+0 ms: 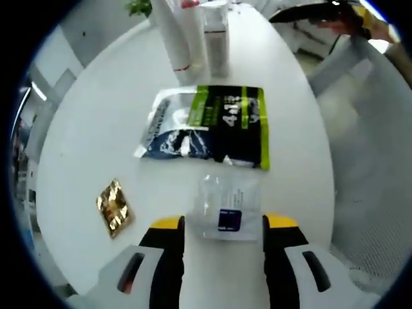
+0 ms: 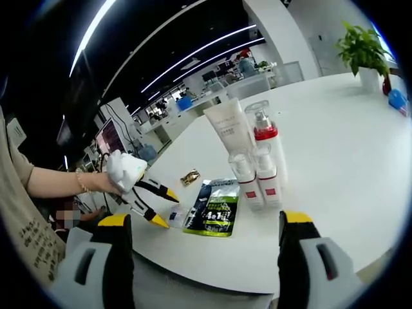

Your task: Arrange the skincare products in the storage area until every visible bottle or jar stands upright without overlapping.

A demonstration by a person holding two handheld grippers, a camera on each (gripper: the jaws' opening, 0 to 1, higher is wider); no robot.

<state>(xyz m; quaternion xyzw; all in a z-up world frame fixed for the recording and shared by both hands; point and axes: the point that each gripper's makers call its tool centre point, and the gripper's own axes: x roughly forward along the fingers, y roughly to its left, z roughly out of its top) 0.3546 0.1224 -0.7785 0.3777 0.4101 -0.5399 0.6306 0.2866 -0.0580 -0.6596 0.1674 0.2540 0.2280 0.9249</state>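
Note:
A small clear sachet (image 1: 225,209) with a blue label lies flat on the white table (image 1: 96,122), between the two yellow-tipped jaws of my left gripper (image 1: 224,223), which is open. Beyond it lies a dark blue and green pouch (image 1: 212,125). A white tube (image 2: 228,125), a pump bottle with a red band (image 2: 264,129) and two small red-labelled bottles (image 2: 248,174) stand upright in a tight group. My right gripper (image 2: 206,219) hangs open in the air before the table edge, holding nothing. The left gripper (image 2: 154,205) shows there too, open beside the sachet (image 2: 175,215).
A gold foil sachet (image 1: 114,206) lies left of the clear sachet. A potted plant (image 2: 360,48) stands at the table's far side. A person's gloved hand (image 2: 125,170) holds the left gripper. The table edge (image 1: 322,148) runs close on the right, floor beyond.

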